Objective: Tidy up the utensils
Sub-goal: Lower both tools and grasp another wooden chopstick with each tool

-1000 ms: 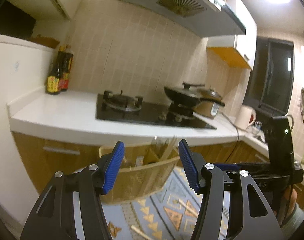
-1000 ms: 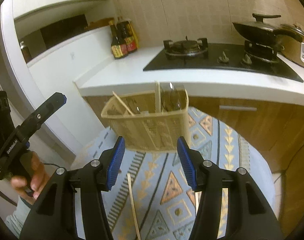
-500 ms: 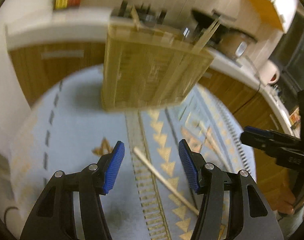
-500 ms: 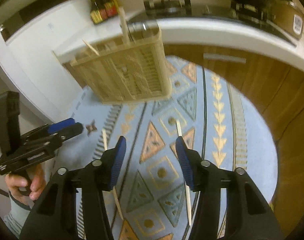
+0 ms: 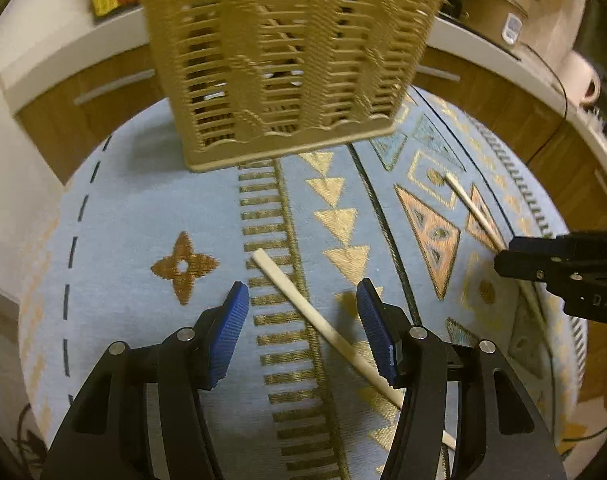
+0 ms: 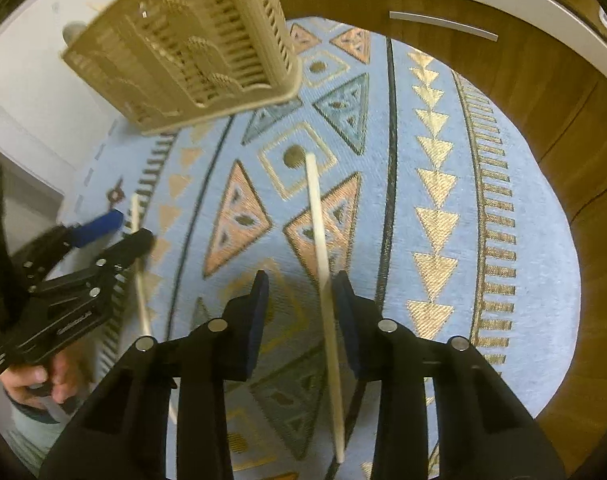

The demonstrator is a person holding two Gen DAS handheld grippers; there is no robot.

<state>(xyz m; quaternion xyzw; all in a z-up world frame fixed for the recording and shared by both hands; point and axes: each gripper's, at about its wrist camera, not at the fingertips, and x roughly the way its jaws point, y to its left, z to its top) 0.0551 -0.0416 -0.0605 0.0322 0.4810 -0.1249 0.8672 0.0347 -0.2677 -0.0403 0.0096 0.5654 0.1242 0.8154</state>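
Observation:
Two pale chopsticks lie on a patterned blue mat. One chopstick (image 5: 303,300) lies between the open fingers of my left gripper (image 5: 303,308), just above the mat. The other chopstick (image 6: 321,240) runs between the fingers of my right gripper (image 6: 301,292), close to the right finger; the jaws stand apart around it. A tan slotted utensil basket (image 5: 287,64) stands at the far end of the mat, also in the right wrist view (image 6: 191,48). The right gripper shows in the left wrist view (image 5: 563,264) over the second chopstick (image 5: 469,204).
The blue mat (image 5: 143,208) with gold and orange triangles covers a round surface. Wooden cabinet fronts (image 6: 523,80) and a white countertop edge curve behind it. A white wall (image 6: 31,92) is at the left. The left gripper and hand show in the right wrist view (image 6: 63,280).
Both grippers have tilted down from the kitchen view and dropped close to the mat, each over a chopstick. The right gripper's jaws have narrowed around its chopstick.

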